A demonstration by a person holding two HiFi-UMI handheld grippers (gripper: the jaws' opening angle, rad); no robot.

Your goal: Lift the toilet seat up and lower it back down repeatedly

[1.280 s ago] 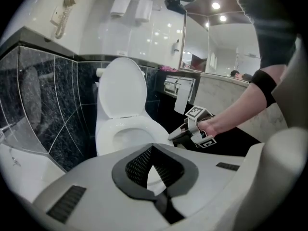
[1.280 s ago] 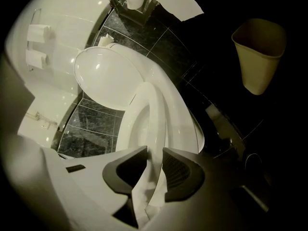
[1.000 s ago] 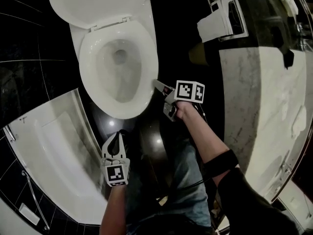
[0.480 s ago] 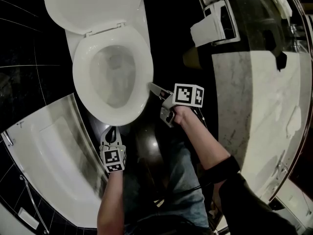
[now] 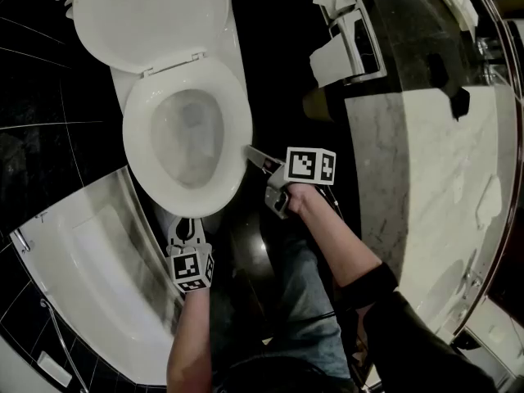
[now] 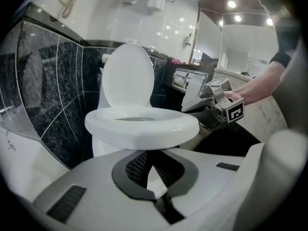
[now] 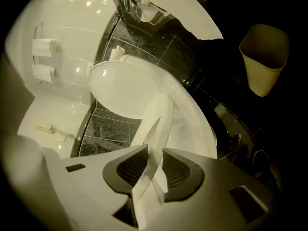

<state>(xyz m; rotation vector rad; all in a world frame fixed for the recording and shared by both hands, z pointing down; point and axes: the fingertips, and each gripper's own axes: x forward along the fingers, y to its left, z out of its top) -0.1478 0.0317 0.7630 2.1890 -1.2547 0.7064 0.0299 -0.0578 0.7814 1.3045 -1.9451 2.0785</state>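
Note:
The white toilet seat point(image 5: 235, 129) lies down on the bowl, and the lid point(image 5: 147, 15) stands upright behind it. My right gripper point(image 5: 252, 154) is at the seat's right rim. In the right gripper view the seat rim point(image 7: 162, 112) runs between the pads of the right gripper point(image 7: 154, 170), which still touch it while the jaws are opening. My left gripper point(image 5: 187, 226) hangs low in front of the bowl with its tips together and nothing held. The left gripper view shows the seat point(image 6: 144, 126), the lid point(image 6: 127, 76) and the right gripper point(image 6: 211, 107) beside the rim.
A white bathtub point(image 5: 82, 252) curves along the left. A marble counter point(image 5: 442, 178) runs down the right, with a paper holder point(image 5: 348, 51) on its side and a cream bin point(image 7: 263, 59) on the dark floor. The person's legs stand right before the bowl.
The head view has drifted a little, so the toilet sits slightly lower and further left. The right gripper stays at the seat's right rim. The seat stays down and the left gripper holds still.

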